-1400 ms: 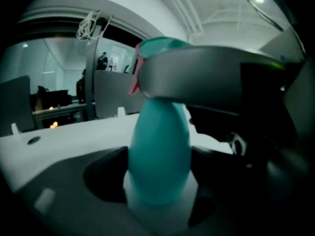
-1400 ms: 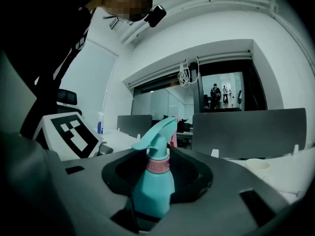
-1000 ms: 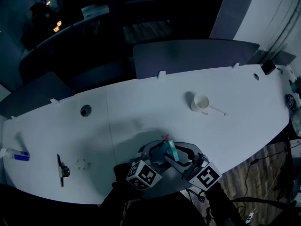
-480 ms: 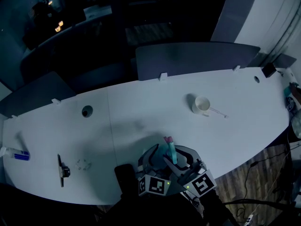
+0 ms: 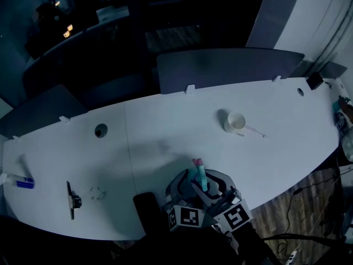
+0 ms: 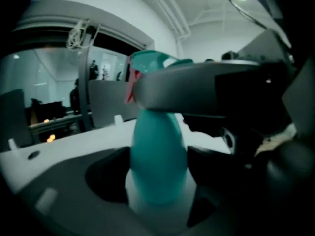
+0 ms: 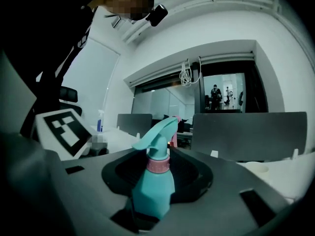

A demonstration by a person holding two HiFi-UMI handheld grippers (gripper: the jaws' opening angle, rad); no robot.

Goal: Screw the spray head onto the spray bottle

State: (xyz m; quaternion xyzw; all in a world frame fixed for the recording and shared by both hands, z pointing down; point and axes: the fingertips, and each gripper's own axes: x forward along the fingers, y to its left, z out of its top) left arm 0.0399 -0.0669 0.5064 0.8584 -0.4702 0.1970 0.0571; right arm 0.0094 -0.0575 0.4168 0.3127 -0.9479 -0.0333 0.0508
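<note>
Clamping spray bottle [image 7: 153,193] body: right hand-held gripper [image 7: 150,208]; left hand-held gripper [image 6: 158,183] jaws wide apart, just narrowing, bottle between them.

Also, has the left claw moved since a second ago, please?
Yes: the left claw swung right, away from the round hole in the white table, its jaws closing slightly around the teal spray bottle.

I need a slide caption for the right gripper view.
Right gripper grips the teal spray bottle, with the spray head on top.
</note>
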